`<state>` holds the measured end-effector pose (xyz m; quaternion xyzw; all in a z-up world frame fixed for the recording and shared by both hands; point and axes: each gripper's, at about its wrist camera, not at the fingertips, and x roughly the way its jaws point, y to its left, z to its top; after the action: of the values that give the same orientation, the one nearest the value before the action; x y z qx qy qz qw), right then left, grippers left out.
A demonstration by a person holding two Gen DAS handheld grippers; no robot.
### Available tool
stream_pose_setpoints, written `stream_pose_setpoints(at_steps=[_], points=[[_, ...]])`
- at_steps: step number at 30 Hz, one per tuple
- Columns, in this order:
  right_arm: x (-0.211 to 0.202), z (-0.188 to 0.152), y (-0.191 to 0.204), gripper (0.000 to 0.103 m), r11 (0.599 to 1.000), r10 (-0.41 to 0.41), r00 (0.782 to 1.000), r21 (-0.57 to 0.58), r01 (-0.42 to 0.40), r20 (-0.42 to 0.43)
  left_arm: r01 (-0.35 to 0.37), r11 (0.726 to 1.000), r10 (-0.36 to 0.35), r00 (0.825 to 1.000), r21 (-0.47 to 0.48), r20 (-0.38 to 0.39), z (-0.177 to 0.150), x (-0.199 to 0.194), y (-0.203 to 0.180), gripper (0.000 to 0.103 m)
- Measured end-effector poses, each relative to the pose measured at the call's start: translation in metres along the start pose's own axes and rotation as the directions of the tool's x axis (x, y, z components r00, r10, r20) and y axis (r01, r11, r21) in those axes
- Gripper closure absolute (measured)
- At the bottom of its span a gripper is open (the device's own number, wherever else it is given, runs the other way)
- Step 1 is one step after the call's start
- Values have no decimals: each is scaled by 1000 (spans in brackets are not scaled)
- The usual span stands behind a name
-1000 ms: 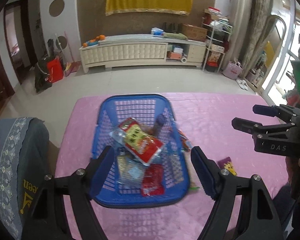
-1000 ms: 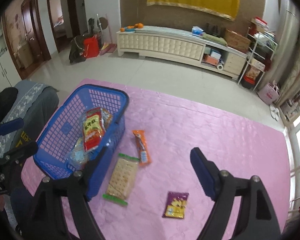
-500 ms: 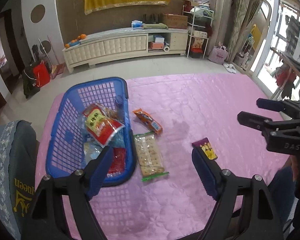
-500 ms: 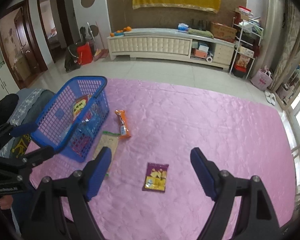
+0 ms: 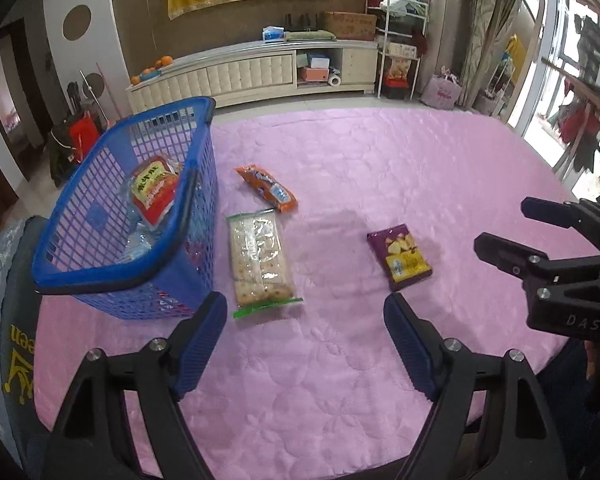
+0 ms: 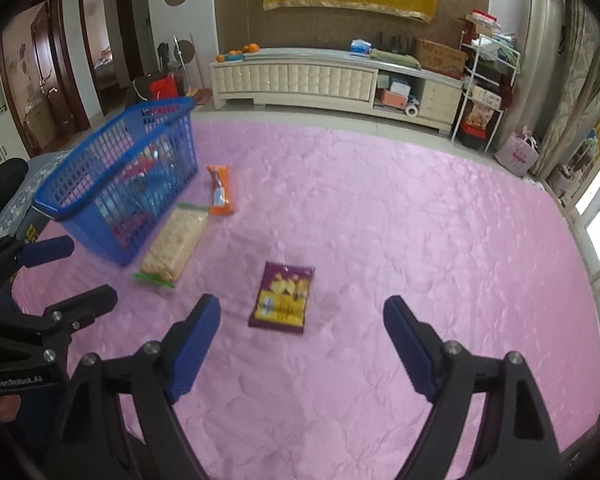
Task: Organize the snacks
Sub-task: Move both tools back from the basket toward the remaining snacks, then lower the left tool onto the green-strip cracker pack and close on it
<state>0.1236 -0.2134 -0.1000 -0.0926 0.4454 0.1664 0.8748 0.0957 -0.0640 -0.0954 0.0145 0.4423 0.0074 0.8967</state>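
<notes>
A blue basket [image 5: 96,280] [image 6: 80,208] with several snack packs stands at the table's left. Beside it on the pink cloth lie a clear cracker pack [image 5: 260,258] [image 6: 174,246], an orange packet [image 5: 266,188] [image 6: 221,190] and a purple chip bag [image 5: 399,256] [image 6: 282,298]. My left gripper [image 5: 306,340] is open and empty, above the cloth near the cracker pack. My right gripper [image 6: 302,344] is open and empty, just short of the purple bag; it also shows in the left wrist view [image 5: 504,232].
A grey chair back [image 5: 4,320] stands at the table's left edge. Beyond the table's far edge are tiled floor, a long white cabinet [image 5: 252,72] and shelves [image 6: 484,92].
Both grippers have pulled back and lowered toward the near table edge. The left one has swung right, away from the basket. The loose packets now lie in front of both.
</notes>
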Motion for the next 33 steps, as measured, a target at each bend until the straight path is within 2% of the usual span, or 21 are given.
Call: stream_pose_setpoints(at_steps=[4, 9, 22, 28, 31, 33], points=[[13, -13, -7, 16, 1000, -6, 999, 25, 7, -34, -35, 999, 36, 999, 15, -23, -4, 15, -4, 24], [33, -26, -4, 16, 1000, -20, 997, 20, 22, -78, -32, 999, 30, 997, -18, -68, -4, 42, -1, 24], [83, -19, 3, 16, 999, -46, 988, 15, 48, -148, -162, 986, 159, 982, -26, -98, -3, 110, 9, 24], [93, -24, 2, 16, 998, -43, 986, 26, 48, -162, -164, 983, 151, 978, -82, -145, 9, 138, 23, 24], [94, -26, -2, 16, 998, -44, 985, 39, 51, -167, -126, 975, 98, 984, -185, -151, 10, 145, 34, 22], [95, -25, -5, 16, 997, -46, 985, 47, 55, -169, -130, 970, 101, 984, -203, -148, 11, 147, 36, 22]])
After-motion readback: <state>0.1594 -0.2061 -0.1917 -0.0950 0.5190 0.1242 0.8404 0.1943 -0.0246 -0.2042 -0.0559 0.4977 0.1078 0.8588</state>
